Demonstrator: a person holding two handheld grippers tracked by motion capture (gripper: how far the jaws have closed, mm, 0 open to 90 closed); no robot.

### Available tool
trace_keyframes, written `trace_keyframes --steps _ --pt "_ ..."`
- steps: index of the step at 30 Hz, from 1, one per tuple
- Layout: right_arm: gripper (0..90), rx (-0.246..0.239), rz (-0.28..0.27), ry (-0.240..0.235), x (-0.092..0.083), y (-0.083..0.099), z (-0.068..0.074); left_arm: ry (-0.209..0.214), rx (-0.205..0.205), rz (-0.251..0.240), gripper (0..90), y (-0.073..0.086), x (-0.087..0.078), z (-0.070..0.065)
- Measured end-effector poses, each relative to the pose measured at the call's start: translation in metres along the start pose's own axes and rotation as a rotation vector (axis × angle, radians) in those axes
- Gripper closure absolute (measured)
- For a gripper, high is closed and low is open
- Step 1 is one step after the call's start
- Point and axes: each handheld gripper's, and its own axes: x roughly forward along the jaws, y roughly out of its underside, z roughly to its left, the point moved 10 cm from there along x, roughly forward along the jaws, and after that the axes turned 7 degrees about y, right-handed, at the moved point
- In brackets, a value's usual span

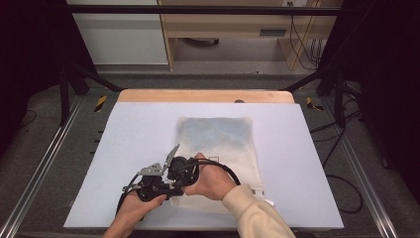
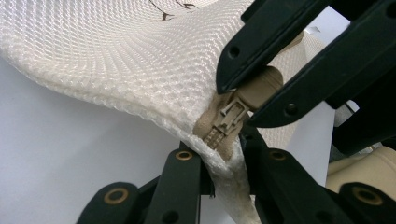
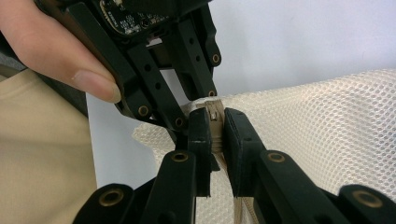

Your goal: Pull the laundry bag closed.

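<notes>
toward six o'clock on the pale table (image 1: 124, 148) lies a cream mesh bag (image 1: 218, 144), honeycomb weave, tan zipper (image 2: 219, 130) along its near corner. left gripper (image 2: 223, 161) pinches the bag's corner just below the slider; right gripper (image 3: 215, 128) is clamped on the zipper pull. hands cover that corner from above, and the bag's contents show as a grey blur

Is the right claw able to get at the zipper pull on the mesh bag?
Probably yes: the right claw already pinches the zipper pull at the mesh bag corner, while the left claw clamps the fabric beside it.
</notes>
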Motion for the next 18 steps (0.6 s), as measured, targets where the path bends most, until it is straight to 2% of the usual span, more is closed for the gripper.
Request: trace_keyframes --steps 18 --pt "81.8 -0.024 0.004 0.011 0.0045 0.0049 -0.0008 -0.004 -0.003 0.007 84.7 0.0003 -0.0018 0.0007"
